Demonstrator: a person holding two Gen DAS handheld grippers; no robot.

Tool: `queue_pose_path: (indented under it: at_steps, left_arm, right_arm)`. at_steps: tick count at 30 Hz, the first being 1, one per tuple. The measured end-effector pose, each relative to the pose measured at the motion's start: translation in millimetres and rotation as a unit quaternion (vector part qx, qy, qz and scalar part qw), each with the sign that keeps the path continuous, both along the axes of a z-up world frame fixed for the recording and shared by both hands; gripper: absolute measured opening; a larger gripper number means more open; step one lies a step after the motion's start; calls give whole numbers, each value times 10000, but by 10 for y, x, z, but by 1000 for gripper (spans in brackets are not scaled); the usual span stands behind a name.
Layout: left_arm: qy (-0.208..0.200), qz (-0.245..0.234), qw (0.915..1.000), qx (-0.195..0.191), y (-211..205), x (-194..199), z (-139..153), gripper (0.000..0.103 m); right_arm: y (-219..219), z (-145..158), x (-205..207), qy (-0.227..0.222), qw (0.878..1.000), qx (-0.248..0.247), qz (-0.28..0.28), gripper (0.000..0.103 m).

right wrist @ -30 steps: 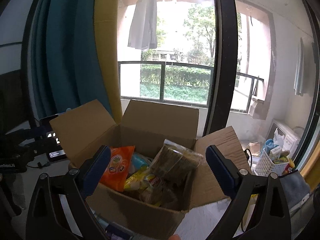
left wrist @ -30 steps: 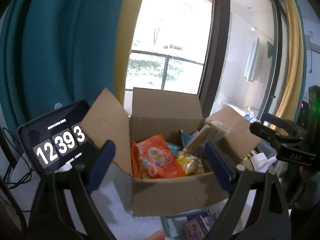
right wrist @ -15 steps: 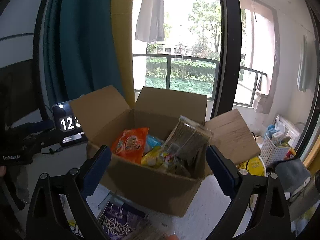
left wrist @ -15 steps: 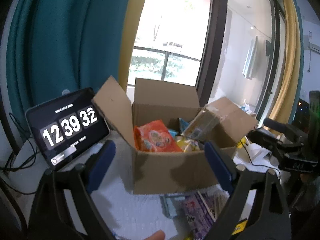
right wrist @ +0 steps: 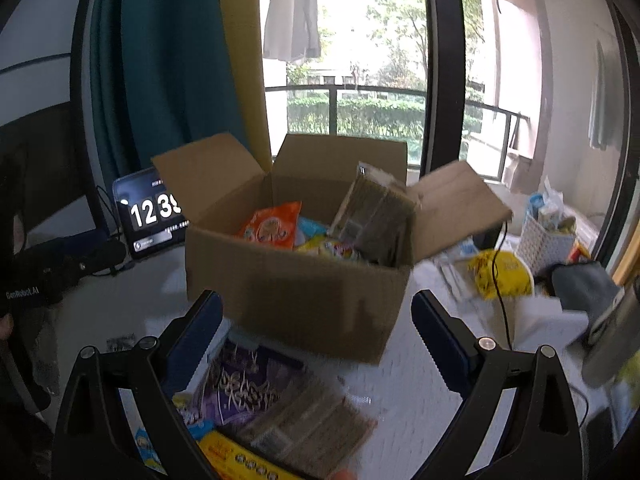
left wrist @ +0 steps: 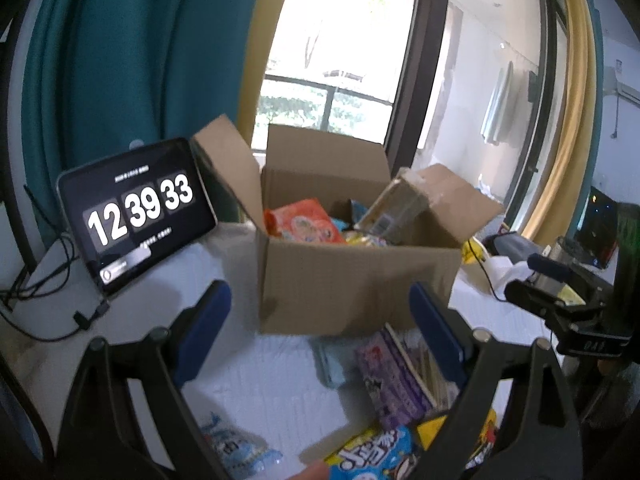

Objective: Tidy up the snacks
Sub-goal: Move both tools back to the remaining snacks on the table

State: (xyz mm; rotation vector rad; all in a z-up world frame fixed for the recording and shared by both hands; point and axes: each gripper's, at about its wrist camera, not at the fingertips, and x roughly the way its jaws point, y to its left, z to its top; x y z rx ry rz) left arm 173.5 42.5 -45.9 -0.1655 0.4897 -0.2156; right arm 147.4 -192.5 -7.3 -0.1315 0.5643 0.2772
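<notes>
A brown cardboard box [left wrist: 352,280] is sitting flaps-up on the white table [left wrist: 264,380], bulging with an orange bag [right wrist: 272,226] and a clear-wrapped brown pack [right wrist: 376,216], while both the left gripper [left wrist: 320,324] and the right gripper [right wrist: 316,320] are hovering spread and empty over loose packets [right wrist: 256,388] lying just before it.

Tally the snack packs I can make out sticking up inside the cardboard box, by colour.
Inside the cardboard box:
Orange pack: 1
Brown clear-wrapped pack: 1
Yellow pack: 1
Light blue pack: 1
Total: 4 visible; any underneath are hidden.
</notes>
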Motion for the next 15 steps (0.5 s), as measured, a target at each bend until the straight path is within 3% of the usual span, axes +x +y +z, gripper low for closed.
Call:
queue_pose_path:
  at_steps: [15]
  left_arm:
    - [511,-158,9985,109,-193,-339,-481,92]
  right_arm:
    - [-119,-503,-467,612,9979,223,47,97]
